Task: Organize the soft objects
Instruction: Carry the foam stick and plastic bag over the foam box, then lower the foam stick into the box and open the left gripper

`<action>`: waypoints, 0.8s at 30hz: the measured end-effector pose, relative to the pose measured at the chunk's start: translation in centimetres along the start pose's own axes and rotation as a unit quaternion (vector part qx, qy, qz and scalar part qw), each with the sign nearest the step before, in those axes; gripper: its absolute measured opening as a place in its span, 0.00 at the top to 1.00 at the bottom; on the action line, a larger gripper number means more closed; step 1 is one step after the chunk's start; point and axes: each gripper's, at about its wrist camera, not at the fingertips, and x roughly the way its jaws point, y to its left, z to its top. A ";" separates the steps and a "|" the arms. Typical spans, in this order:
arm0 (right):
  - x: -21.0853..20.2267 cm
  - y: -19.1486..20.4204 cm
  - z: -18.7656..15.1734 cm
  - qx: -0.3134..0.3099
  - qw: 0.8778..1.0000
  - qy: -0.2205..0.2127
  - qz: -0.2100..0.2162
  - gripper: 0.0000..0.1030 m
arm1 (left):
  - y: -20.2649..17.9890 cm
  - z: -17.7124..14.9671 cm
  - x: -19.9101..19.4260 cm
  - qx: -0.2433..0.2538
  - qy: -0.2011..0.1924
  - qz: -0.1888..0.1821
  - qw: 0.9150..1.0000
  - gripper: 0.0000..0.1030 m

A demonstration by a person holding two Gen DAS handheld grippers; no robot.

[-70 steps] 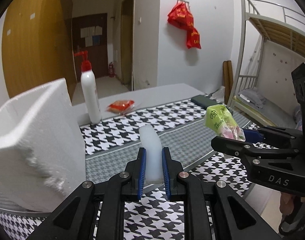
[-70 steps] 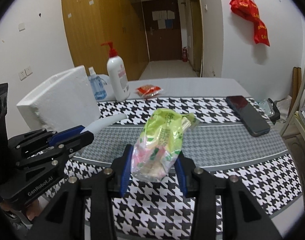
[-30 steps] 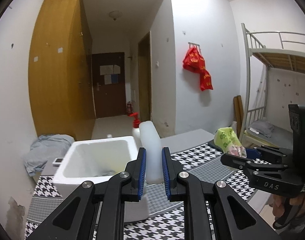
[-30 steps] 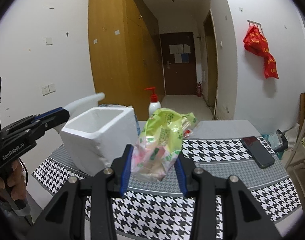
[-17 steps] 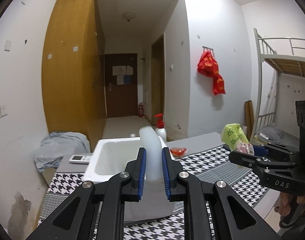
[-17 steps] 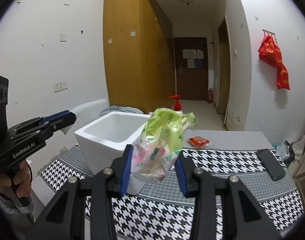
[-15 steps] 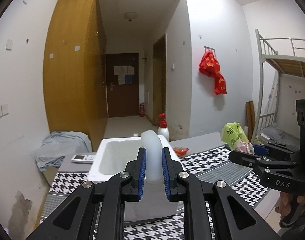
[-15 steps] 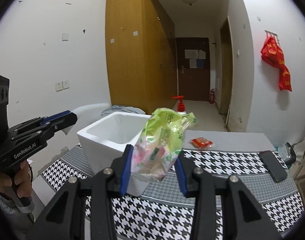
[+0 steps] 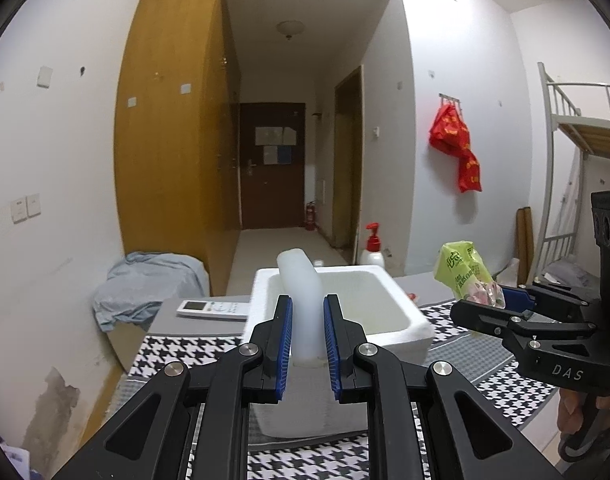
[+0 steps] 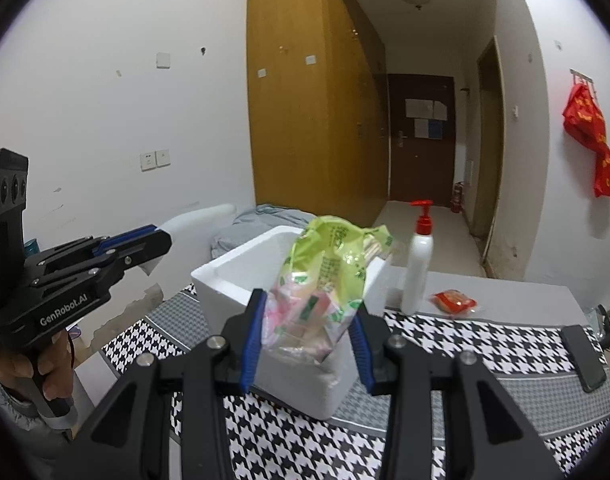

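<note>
**Two grippers, two soft loads, one foam box**

My left gripper sits at the lower centre of the left wrist frame, its blue pads clamped tight on a translucent white tube that rises between them and bends at the top. Directly behind it stands the white foam box, open side up, on the houndstooth tablecloth. At the right edge of that frame my right gripper comes in from the side, held up in a hand. In the right wrist frame that right gripper fills the bottom centre, its jaws partly apart and pressed on both sides of a green snack bag, which stands up between the pads in front of the foam box. To the right of the box stand a white pump bottle and a small red packet; a dark phone lies near the right edge.
</note>
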 end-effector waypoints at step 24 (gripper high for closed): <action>0.9 -0.8 0.4 0.012 0.999 0.002 -0.032 0.57 | -0.8 1.1 6.8 0.009 0.047 -0.049 0.998 0.83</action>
